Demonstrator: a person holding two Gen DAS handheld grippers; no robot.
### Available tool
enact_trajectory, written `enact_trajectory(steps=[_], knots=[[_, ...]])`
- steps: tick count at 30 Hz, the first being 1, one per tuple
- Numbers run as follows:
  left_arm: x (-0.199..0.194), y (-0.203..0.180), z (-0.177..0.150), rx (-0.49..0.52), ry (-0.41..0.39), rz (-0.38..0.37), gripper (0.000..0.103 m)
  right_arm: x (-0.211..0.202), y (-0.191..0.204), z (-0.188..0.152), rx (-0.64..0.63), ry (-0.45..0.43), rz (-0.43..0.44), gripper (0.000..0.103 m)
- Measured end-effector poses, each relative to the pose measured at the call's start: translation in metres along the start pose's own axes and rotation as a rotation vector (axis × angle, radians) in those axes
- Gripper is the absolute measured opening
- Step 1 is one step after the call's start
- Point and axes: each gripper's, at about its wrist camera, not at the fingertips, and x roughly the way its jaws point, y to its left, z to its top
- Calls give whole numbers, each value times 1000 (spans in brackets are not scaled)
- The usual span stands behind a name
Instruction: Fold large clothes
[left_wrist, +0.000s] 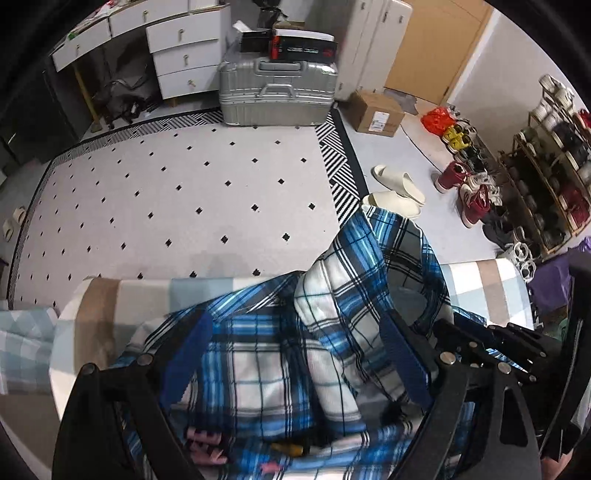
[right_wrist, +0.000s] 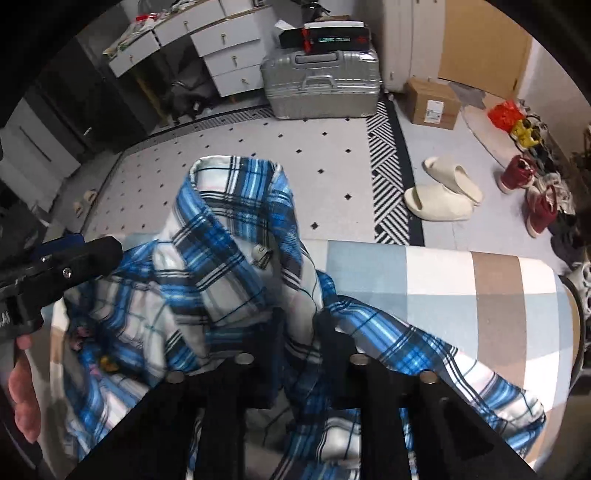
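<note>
A blue, white and black plaid shirt (left_wrist: 258, 350) lies crumpled on a bed with a checked blue, white and tan cover (left_wrist: 480, 280). Its collar (right_wrist: 229, 173) stands up over the bed's far edge. My left gripper (left_wrist: 295, 319) hangs over the shirt's middle with its blue pads (left_wrist: 192, 354) spread wide; cloth lies under and between them, not pinched. In the right wrist view my right gripper (right_wrist: 301, 317) is shut on a raised fold of the shirt (right_wrist: 221, 258) near the collar. The left gripper (right_wrist: 74, 266) shows at that view's left edge, with a hand (right_wrist: 22, 398) below it.
Beyond the bed lies a white rug with black diamonds (left_wrist: 184, 184). A silver suitcase (left_wrist: 277, 92) and white drawers (left_wrist: 184, 55) stand behind it. To the right are a cardboard box (left_wrist: 376, 114), cream slippers (left_wrist: 399, 188) and a shoe rack (left_wrist: 546, 177).
</note>
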Motion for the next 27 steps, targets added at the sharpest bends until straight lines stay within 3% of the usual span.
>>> enact_trajectory(steps=[3,5,9,11,12,13,14,16,18,19,23,24,27], knots=[[-3,-3,-2,-6,1,-17,89,-4,-13,-2,54,-37,78,5],[-5,-4,-5,-9,-2,-41,89,-6,-30,-2,135,-67,192,5],[-1,-7,-6,6,9,-42,89,-3,-83,-16,365,-126,512,6],[4,-8,-7,11,22,-31,89,7,-98,-22,433,-104,588,16],[4,-9,-8,17,24,-32,89,10,-104,-24,459,-98,577,20],[6,-9,-8,21,26,-29,89,9,-109,-25,474,-110,508,30],[8,-9,-9,25,31,-20,89,5,-112,-25,469,-122,420,49],[10,-10,-11,35,40,-20,89,-8,-105,-21,403,-143,264,68],[11,-11,-11,49,38,-10,89,-26,-87,-16,301,-183,189,68],[10,-10,-12,56,33,-8,89,-33,-78,-14,256,-194,196,68],[10,3,-16,35,29,-22,89,-50,-26,-2,116,-175,334,67],[10,7,-18,28,30,-29,89,-50,-13,3,84,-167,327,66],[9,15,-24,6,19,-43,89,-35,15,14,20,-130,134,58]])
